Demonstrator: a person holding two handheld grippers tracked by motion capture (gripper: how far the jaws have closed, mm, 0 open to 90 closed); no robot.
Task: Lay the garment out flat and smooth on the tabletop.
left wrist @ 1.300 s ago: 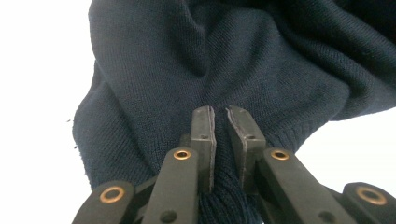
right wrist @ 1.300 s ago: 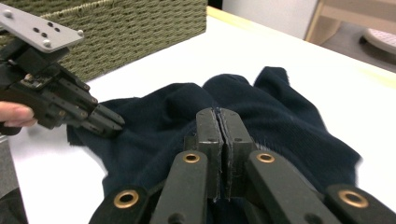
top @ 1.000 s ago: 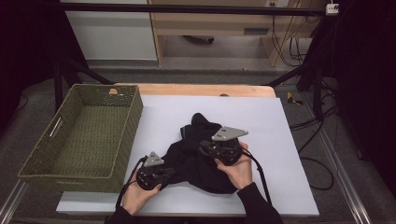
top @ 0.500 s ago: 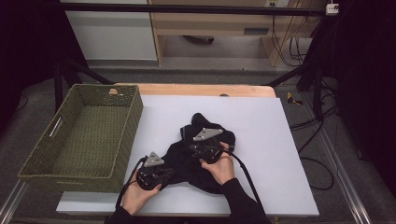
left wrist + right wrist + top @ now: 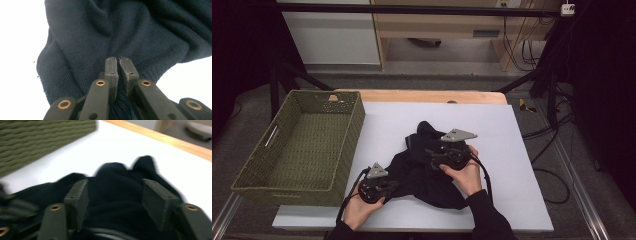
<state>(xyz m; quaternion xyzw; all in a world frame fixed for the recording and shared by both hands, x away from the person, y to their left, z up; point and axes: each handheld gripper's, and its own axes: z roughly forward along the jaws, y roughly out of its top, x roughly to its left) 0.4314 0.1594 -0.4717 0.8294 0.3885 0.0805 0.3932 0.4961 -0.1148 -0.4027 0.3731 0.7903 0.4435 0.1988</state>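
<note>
Our left gripper pinches a ribbed edge of the dark knit sweater, jaws nearly together with cloth between them, at the garment's near-left corner. Our right gripper has just been opening; its jaws stand wide above the crumpled fabric, and none of it is pressed between the pads. The sweater lies bunched on the white table, its long axis running from the left gripper toward the far right, a peak pointing away from us. The right hand is nearer that far bulk. The woven basket sits well to the left.
</note>
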